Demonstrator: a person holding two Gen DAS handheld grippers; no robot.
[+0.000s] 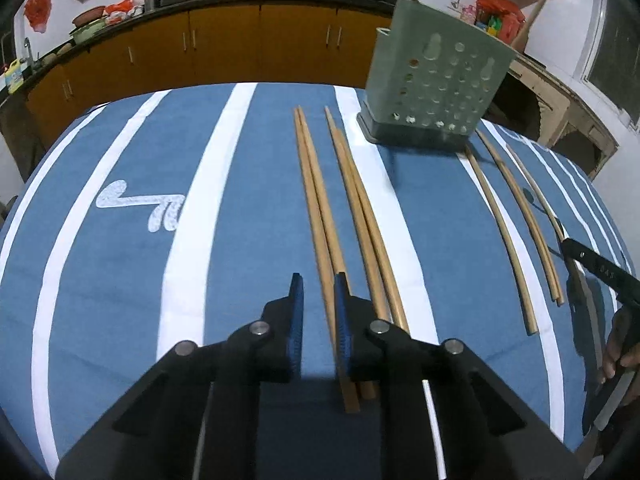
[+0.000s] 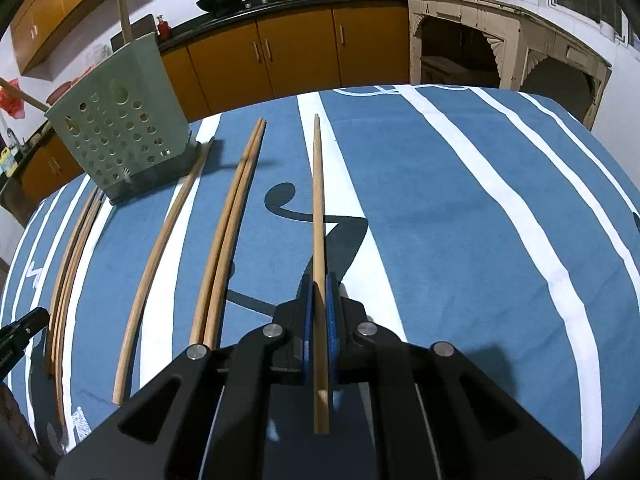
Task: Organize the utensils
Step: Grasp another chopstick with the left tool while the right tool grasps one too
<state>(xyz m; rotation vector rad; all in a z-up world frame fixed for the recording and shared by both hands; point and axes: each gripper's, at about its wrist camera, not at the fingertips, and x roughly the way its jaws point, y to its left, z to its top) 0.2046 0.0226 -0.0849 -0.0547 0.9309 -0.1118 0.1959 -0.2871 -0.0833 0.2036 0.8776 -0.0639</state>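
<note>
Right gripper [image 2: 319, 300] pinches one long wooden chopstick [image 2: 318, 200] above the blue white-striped cloth [image 2: 440, 220]. Left gripper [image 1: 319, 304] spread, empty, over paired chopsticks [image 1: 316, 200]. Perforated pale-green plastic holder [image 1: 436, 84] stands beyond.

Blue cloth [image 2: 440, 200] with white stripes, tan chopsticks [image 2: 224, 240], pale green perforated holder [image 2: 120, 128].

— What carries everything?
— A table under a blue cloth with white stripes [image 1: 120, 280].
— And on it?
— A pale green perforated plastic holder [image 1: 436, 80] (upright), plus long wooden chopsticks [image 1: 316, 200] lying lengthwise.
</note>
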